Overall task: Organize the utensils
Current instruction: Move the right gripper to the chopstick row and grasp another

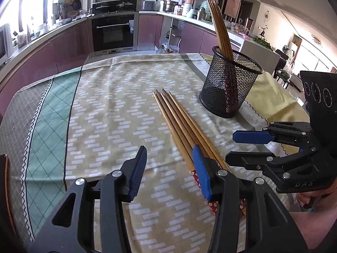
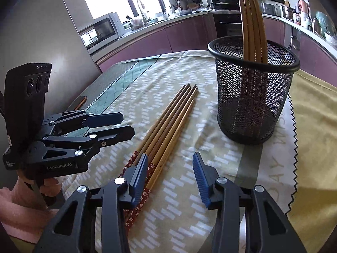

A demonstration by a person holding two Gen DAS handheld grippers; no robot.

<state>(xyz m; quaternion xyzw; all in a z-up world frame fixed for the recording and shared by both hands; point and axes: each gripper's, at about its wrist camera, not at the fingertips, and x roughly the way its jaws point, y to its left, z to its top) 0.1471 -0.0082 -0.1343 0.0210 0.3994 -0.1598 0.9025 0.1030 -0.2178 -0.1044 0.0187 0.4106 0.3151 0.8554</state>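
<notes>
Chopsticks (image 1: 179, 124) lie bundled flat on the table (image 1: 105, 109), long axis running from the patterned red handle ends near us away to the thin tips, which angle toward the black mesh holder (image 1: 229, 84). We see more chopsticks already standing in that holder (image 2: 251, 25), so we judge the loose bundle is what remains. Key relation: the handle ends sit right under both tools. Left tool (image 1: 169, 174) has its jaws partly apart with nothing between them; the bundle lies just off its right finger, which overlaps the sticks in the left wrist view, contact unclear. Right tool (image 2: 169, 179) likewise is partly apart and empty; the bundle passes under its left finger, so it lies to that tool's left side. The two tools flank the handle ends, left one on the far side from the holder, right one on the holder side. We judge the right hand nearer the holder, so it is better placed for the carry; either tool must shift sideways to straddle the sticks. Readable writing: "GenRobot.AI" on the left tool body in the right wrist view, "DAS" on the right tool body in the left wrist view. Tablecloth lettering is partial, roughly "HAVE" and "DAY".
</notes>
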